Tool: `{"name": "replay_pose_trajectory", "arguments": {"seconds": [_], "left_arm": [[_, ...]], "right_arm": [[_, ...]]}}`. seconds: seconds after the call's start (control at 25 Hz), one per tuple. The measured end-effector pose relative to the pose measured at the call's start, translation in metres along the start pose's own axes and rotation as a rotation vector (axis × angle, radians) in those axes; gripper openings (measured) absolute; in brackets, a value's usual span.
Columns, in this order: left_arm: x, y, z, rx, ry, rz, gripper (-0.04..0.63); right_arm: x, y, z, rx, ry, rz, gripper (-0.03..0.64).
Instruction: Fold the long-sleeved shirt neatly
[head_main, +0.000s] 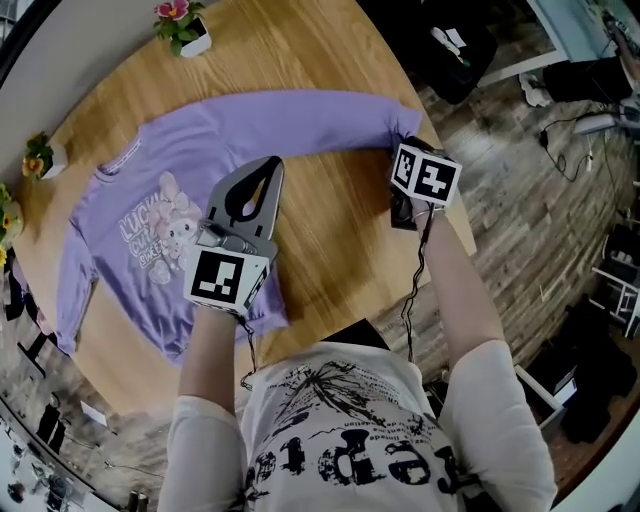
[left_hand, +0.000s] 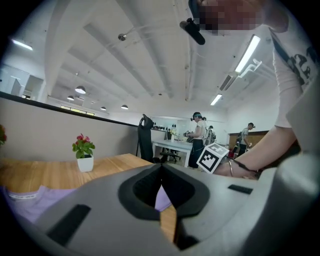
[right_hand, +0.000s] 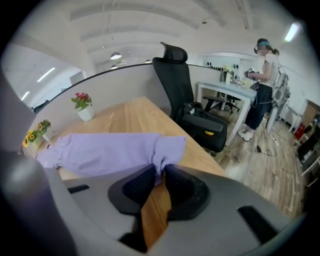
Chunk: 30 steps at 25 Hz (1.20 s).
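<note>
A purple long-sleeved shirt (head_main: 160, 190) with a cartoon print lies flat on the round wooden table (head_main: 330, 230). One sleeve (head_main: 320, 115) stretches toward the table's right edge. My right gripper (head_main: 405, 145) points steeply down at that sleeve's end, and in the right gripper view its jaws (right_hand: 161, 172) are shut on the bunched cuff (right_hand: 167, 150). My left gripper (head_main: 268, 163) hovers nearly level over the shirt's body beside the hem. Its jaws (left_hand: 161, 172) are shut with nothing between them, and purple cloth (left_hand: 30, 200) shows below.
Small flower pots (head_main: 185, 25) (head_main: 45, 155) stand on the table's far and left rim. The table edge (head_main: 460, 230) runs close to the right gripper. A black office chair (right_hand: 200, 115) stands just beyond it. People work at a desk (right_hand: 235, 90) further back.
</note>
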<state>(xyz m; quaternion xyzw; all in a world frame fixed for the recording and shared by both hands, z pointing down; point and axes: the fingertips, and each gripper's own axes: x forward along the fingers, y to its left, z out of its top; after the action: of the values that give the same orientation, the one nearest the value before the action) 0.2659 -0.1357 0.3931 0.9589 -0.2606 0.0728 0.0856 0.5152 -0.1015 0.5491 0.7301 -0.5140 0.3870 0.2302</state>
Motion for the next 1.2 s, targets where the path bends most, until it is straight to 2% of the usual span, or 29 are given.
{"name": "replay_pose_trajectory", "arguments": {"seconds": [0.2,0.32,0.52,0.76,1.0,1.2], "left_arm": [[-0.021,-0.004,0.022,0.004,-0.036,0.106,0.003],[-0.042,-0.006,0.036,0.014,-0.06,0.184,0.005],[-0.095,-0.001,0.059,0.043,-0.098,0.319,0.004],[-0.159,0.022,0.078,0.062,-0.129,0.427,0.003],[-0.227,0.063,0.085,0.066,-0.164,0.483,0.003],[-0.279,0.094,0.084,0.061,-0.173,0.44,0.003]], "right_arm": [[-0.018,0.012,0.023,-0.091,-0.031,0.044,0.049],[-0.037,0.03,0.045,-0.145,-0.077,0.108,0.048],[-0.08,0.082,0.083,-0.222,-0.168,0.24,0.046],[-0.118,0.17,0.105,-0.263,-0.238,0.364,0.046],[-0.149,0.275,0.109,-0.325,-0.286,0.455,0.046],[-0.166,0.371,0.096,-0.345,-0.296,0.514,0.046]]}}
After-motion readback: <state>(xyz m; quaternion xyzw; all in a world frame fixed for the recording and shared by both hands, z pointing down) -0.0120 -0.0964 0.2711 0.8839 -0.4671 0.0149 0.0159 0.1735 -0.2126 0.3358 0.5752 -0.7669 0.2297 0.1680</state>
